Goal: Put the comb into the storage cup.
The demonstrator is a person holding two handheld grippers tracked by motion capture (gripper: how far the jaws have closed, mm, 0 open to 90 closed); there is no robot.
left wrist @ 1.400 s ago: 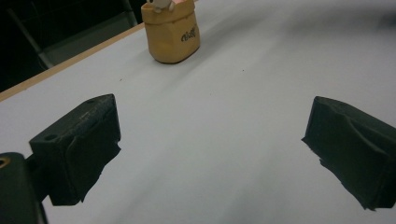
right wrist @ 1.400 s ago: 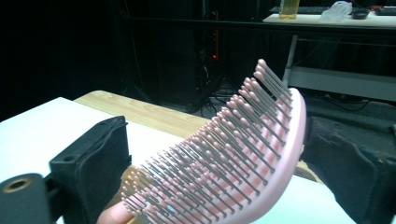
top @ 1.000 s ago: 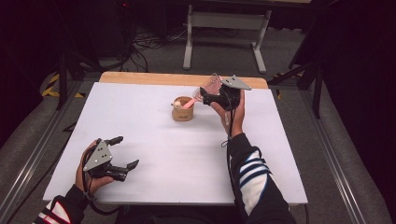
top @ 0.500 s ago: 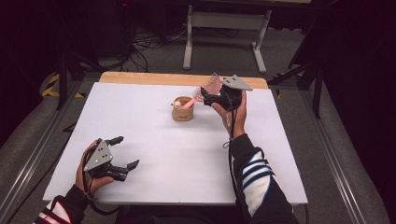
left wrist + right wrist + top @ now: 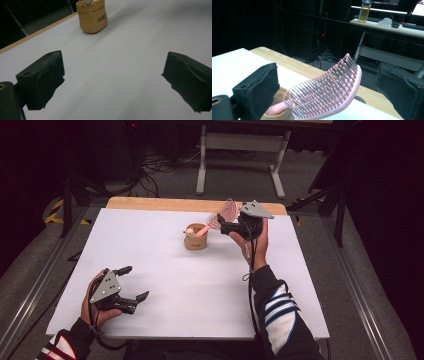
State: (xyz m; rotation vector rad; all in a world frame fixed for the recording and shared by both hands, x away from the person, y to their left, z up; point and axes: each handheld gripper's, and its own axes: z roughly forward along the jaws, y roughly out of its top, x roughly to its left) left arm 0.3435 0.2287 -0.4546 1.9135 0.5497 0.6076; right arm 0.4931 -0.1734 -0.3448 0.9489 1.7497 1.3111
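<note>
Two things concern us on the white tabletop (image 5: 165, 320), and we take them largest first. We see the pink hairbrush (image 5: 223, 215) standing handle-down in the small tan cup (image 5: 196, 238), which sits toward the far edge, a little right of the middle. Its long axis leans: the handle dips into the cup and the paddle head rises up and away toward the far right corner, bristles turned toward our right gripper (image 5: 226, 227). In the right gripper view the brush (image 5: 329, 91) lies between the two black jaws, which stand wide apart and touch nothing.

We judge the brush light and stiff, its plastic back smooth and likely slippery, its bristles springy. The neck where head meets handle looks the firmest place to pinch; squeezing across the bristles would give a spongy hold.

The cup (image 5: 92, 17) looks light too, with a soft, rounded wall, so we expect it to tip or slide if the brush is pulled sideways rather than lifted along its own lean.

Our left gripper (image 5: 131, 284) rests near the near left corner, jaws spread, holding nothing, well apart from the cup.
</note>
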